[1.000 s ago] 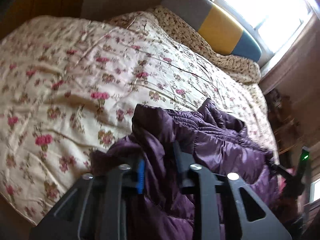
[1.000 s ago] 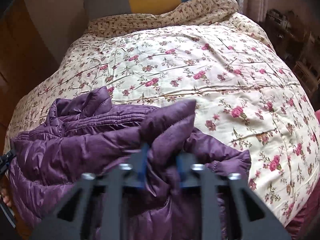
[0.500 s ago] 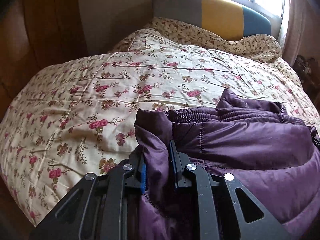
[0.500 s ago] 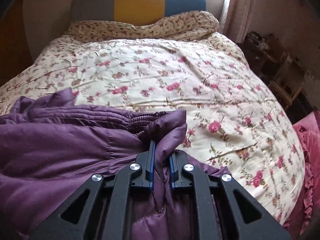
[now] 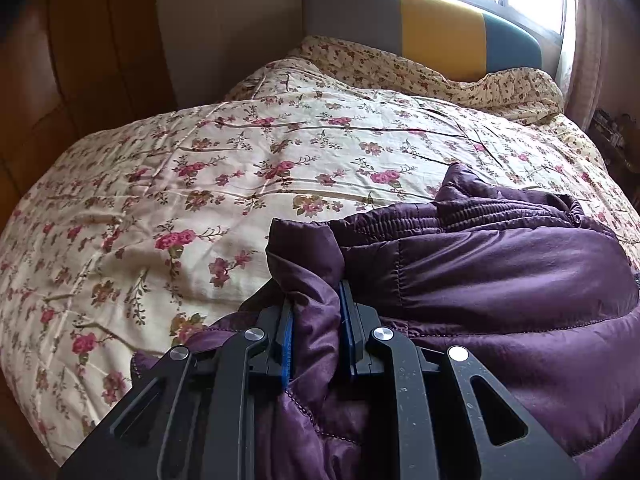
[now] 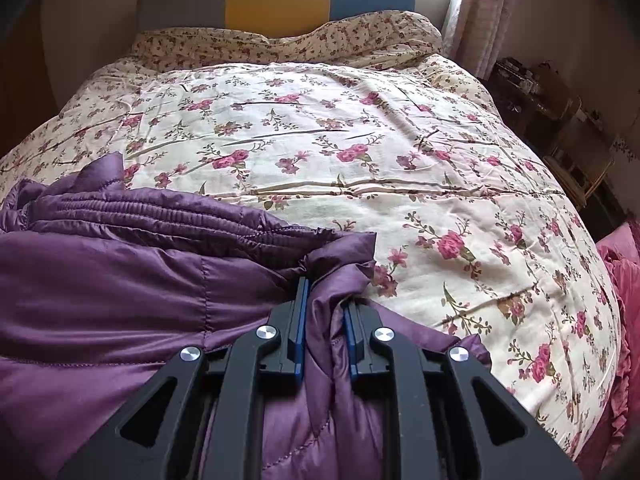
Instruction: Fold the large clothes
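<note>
A purple quilted jacket (image 5: 500, 280) lies bunched across the near end of a flowered quilt (image 5: 240, 168) on a bed. My left gripper (image 5: 314, 292) is shut on a fold at the jacket's left corner, which sticks up between the blue pads. In the right wrist view the same jacket (image 6: 120, 272) fills the lower left. My right gripper (image 6: 326, 296) pinches a fold at its right corner, and its jaws are opening slightly with the fabric still between the pads. The jacket's elastic hem runs between the two held corners.
A headboard (image 5: 440, 28) in grey, yellow and blue stands at the far end under a bright window. Wooden panelling (image 5: 80, 60) runs along the left side. Cluttered shelves (image 6: 560, 120) and pink ruffled fabric (image 6: 624, 280) sit on the right of the quilt (image 6: 360, 160).
Both grippers have come down toward the bed with the jacket held. The left one has rolled upright. The jacket now stretches flatter between the two held corners.
</note>
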